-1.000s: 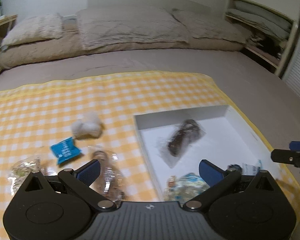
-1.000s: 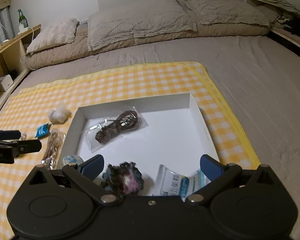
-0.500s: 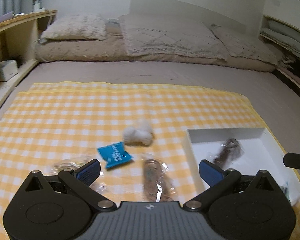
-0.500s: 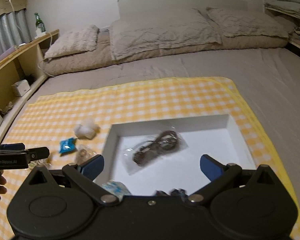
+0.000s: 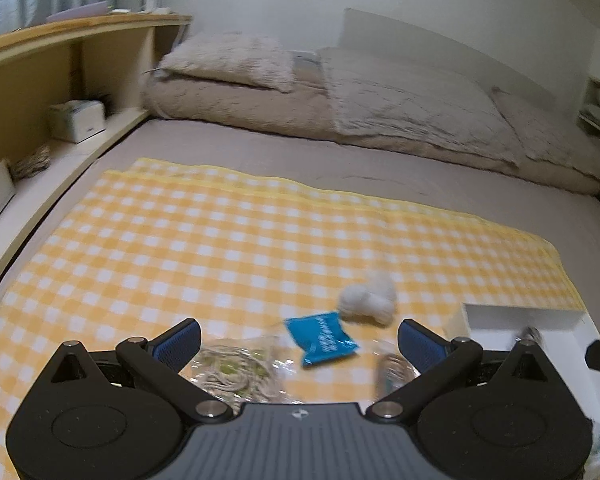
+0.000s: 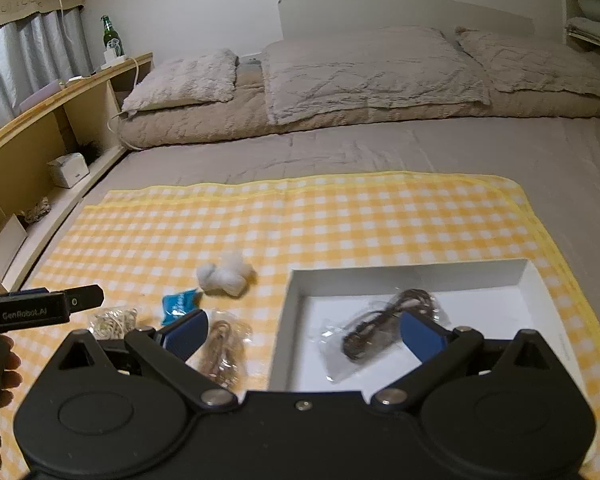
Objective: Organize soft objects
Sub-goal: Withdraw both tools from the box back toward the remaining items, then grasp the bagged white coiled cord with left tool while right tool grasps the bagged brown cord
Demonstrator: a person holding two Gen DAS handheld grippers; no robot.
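Cotton-white puff (image 6: 226, 276) lies on the checked cloth (image 6: 340, 216) left of the white box (image 6: 412, 276): feather-light, squashy, best pinched mid-body. Left tongs (image 5: 298, 342) and right tongs (image 6: 304, 330) stand apart, empty. Blue packet (image 5: 320, 338) nearby looks slippery, though blurred.

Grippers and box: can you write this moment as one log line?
left gripper: open, empty | right gripper: open, empty | box: holds one bag

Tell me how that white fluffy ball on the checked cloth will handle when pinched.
The white ball looks like loose cotton, so it will probably squash flat between the fingers. It seems very light and may cling or tear into wisps. Its lumpy shape on the soft cloth makes rolling unlikely.
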